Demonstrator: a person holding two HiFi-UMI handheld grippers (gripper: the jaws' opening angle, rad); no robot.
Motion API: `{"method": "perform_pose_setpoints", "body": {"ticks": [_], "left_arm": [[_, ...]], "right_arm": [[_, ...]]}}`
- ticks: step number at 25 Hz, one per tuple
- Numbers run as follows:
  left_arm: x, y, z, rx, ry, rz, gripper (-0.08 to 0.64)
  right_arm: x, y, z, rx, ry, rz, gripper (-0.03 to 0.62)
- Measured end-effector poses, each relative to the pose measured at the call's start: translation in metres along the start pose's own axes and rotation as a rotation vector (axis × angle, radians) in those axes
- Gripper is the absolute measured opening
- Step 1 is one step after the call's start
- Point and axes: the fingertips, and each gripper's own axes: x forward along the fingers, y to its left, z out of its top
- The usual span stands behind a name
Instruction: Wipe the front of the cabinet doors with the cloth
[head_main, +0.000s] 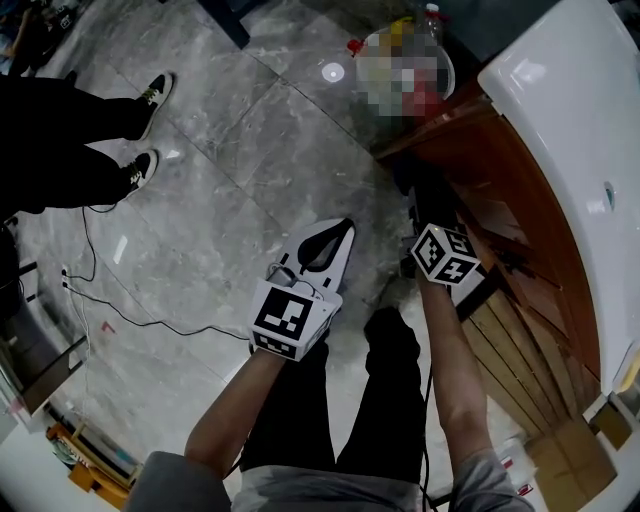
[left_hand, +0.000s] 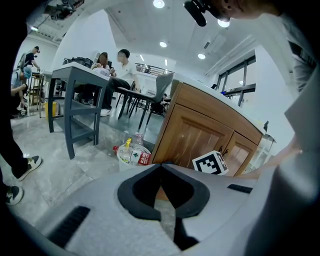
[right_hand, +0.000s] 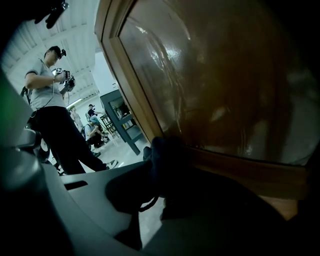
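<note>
While my right gripper (right_hand: 156, 167) clamps the dark cloth (right_hand: 169, 149) against the cabinet door (right_hand: 225, 75) just ahead, my left gripper (left_hand: 161, 167) hangs closed and empty beside it.

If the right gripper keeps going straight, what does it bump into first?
The cabinet door. The right gripper holds the dark cloth in its jaws, and the cloth looks pressed against the wood, so the door is probably right there.

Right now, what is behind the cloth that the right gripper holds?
The wooden cabinet door, visible above and beside it. The patch right behind the cloth is covered.
</note>
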Motion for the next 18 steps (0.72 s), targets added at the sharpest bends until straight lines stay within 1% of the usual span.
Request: {"method": "perform_pose_setpoints", "body": {"ticks": [4,9,18], "left_arm": [[-0.008,-0.004,-0.002,0.007,0.005,0.004,0.011],[-0.023,-0.017,0.0,-0.005,0.012,0.004,0.011],[-0.052,-0.047,0.011,-0.016,0.022,0.009,0.011]], "right_arm": [[-0.015,0.011,-0.009,-0.001,0.004,0.044,0.057],[-0.048,0.026,-0.014,-0.004,0.009,0.06,0.057],[-0.108,0.047,0.001,0.026,-0.029,0.088,0.057]]}}
